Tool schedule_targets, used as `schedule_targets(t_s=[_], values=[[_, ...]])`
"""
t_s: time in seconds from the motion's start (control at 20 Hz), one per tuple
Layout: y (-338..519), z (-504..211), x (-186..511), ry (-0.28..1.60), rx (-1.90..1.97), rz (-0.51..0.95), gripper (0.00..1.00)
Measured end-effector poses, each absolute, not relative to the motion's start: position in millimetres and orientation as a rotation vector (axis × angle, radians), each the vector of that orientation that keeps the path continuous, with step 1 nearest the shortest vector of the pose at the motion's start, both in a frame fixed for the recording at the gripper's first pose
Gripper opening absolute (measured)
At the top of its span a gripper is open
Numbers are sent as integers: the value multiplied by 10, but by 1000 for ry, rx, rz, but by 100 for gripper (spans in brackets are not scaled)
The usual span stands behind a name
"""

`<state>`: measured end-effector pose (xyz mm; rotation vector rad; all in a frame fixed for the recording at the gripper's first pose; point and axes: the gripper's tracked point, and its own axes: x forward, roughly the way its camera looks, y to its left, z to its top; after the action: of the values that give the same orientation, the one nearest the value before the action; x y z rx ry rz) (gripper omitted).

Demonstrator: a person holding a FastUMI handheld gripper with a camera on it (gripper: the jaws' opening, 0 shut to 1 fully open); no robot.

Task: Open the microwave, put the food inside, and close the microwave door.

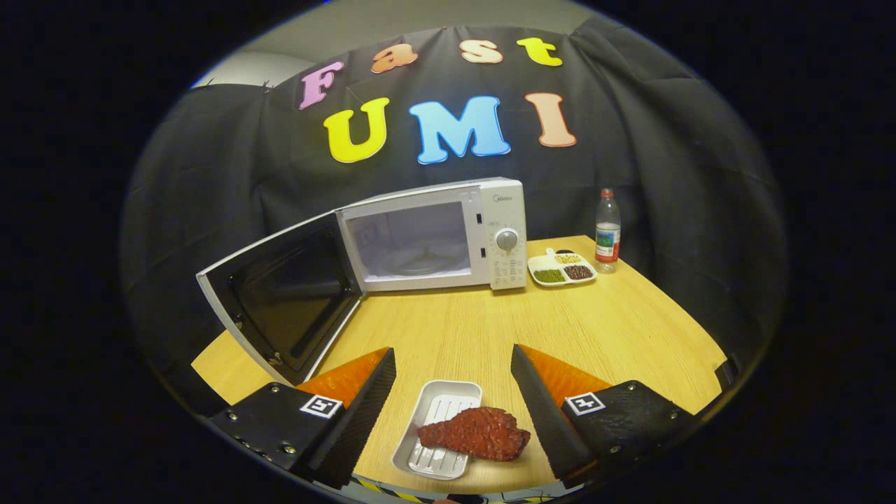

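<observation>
A white microwave [448,234] stands at the back of the wooden table [616,329]. Its door [283,294] is swung wide open to the left, and the cavity with its glass turntable [420,260] shows. A small white ridged tray [439,434] lies on the table between my fingers, near the front edge. A dark red slab of meat [477,434] rests across the tray, hanging over its right side. My gripper [453,371] is open, one finger on each side of the tray, neither touching it.
Right of the microwave sits a white divided dish [561,269] with green, brown and yellow fillings. A clear water bottle [607,231] with a red cap stands behind it. Bare tabletop stretches between the tray and the microwave.
</observation>
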<state>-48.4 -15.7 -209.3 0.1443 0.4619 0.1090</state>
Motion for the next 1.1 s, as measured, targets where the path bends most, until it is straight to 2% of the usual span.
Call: schedule_targets(t_s=[0.6, 0.7, 0.75, 0.8, 0.85, 0.9, 1.0, 1.1], values=[[-291, -2758, -723, 647, 393, 34, 98], [-293, -2840, -747, 673, 425, 20, 85], [-283, -2865, -767, 687, 444, 19, 70], [-274, -2877, -767, 692, 466, 15, 66], [-273, -2883, -792, 696, 481, 18, 55], [-229, -2866, -787, 687, 496, 34, 55], [-212, -2819, -779, 682, 497, 39, 35], [-106, -2666, -858, 656, 525, 85, 35]])
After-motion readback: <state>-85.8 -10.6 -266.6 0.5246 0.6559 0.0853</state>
